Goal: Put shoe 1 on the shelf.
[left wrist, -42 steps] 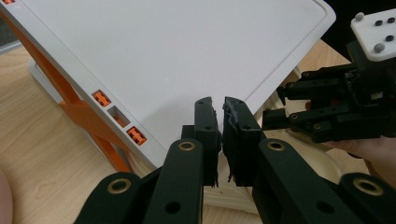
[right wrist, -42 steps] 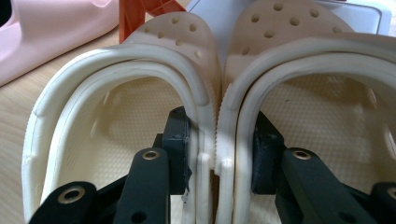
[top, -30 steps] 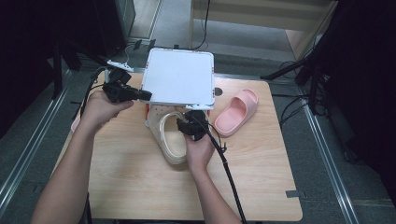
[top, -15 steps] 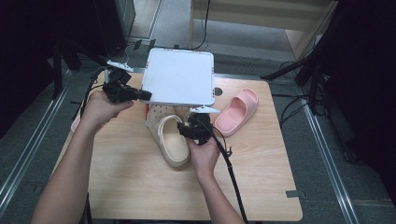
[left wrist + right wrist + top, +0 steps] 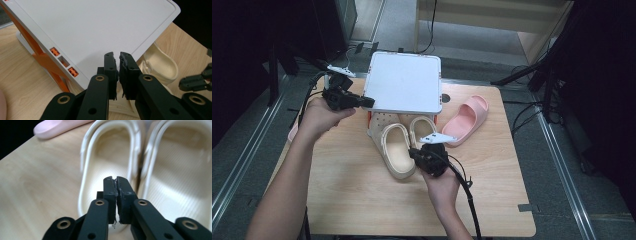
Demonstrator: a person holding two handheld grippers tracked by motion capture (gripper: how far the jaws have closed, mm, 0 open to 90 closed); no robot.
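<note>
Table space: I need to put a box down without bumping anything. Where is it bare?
The near half of the table is bare, either side of the right forearm. The back middle is crowded: white lid, cream clogs, pink slipper.

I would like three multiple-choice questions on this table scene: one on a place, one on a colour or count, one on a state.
1. Where are the toes of the cream clogs?
A. under the raised white lid
B. on the floor
C. on top of the pink slipper

2. How many cream clogs lie on the table?
A. one
B. two
C. four

3. How do the jaws of the right gripper stand?
A. wide open
B. closed together
C. clamped on the slipper

Answers:
1 A: in the high view their front ends run beneath the lid.
2 B: the right gripper view shows two side by side.
3 B: the jaws meet at the clogs' heels.
</note>
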